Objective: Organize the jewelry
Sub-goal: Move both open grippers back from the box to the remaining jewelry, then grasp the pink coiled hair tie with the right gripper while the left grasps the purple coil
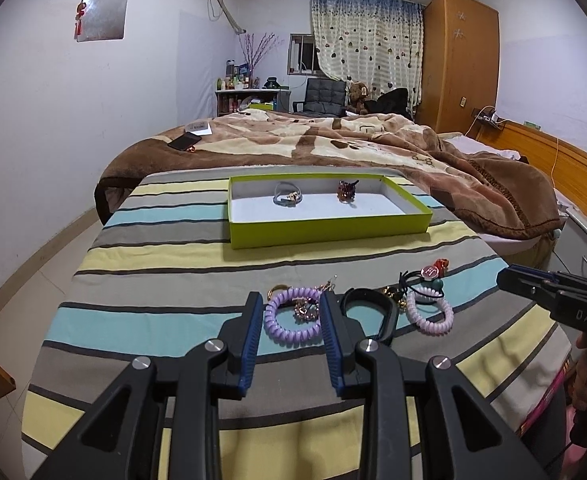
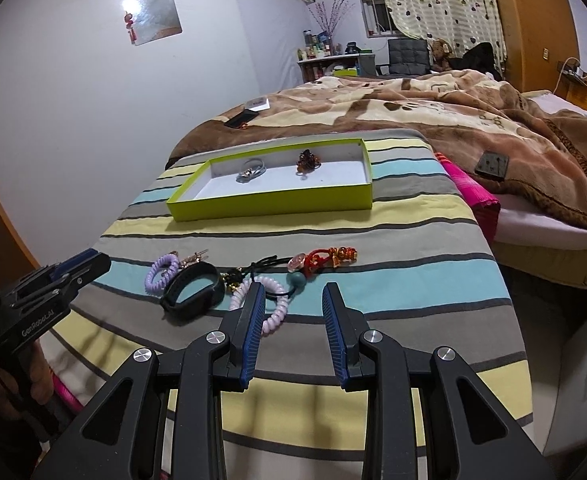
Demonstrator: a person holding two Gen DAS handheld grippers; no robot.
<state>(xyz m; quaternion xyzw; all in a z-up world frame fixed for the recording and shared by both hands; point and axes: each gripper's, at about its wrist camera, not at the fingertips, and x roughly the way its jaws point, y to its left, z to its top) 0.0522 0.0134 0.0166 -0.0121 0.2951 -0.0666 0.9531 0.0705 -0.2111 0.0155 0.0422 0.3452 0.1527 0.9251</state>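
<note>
A green box (image 1: 325, 232) (image 2: 277, 202) with a white inside stands at the far side of the striped table and holds a silver-blue bracelet (image 1: 288, 197) (image 2: 250, 172) and a dark red clip (image 1: 346, 191) (image 2: 307, 161). Loose jewelry lies nearer: a purple coil band (image 1: 291, 330) (image 2: 160, 273), a black band (image 1: 369, 310) (image 2: 191, 292), a pale pink coil band (image 1: 429, 314) (image 2: 271, 312), a red charm (image 2: 331, 259). My left gripper (image 1: 291, 320) is open, its fingers either side of the purple coil. My right gripper (image 2: 293, 310) is open above the cloth beside the pink coil.
The striped cloth (image 1: 153, 280) covers the table. Behind it is a bed with a brown blanket (image 1: 333, 140), with a phone (image 1: 183, 142) on it. A pink cloth (image 2: 477, 200) hangs at the table's right edge. A wardrobe (image 1: 457, 64) stands at the back right.
</note>
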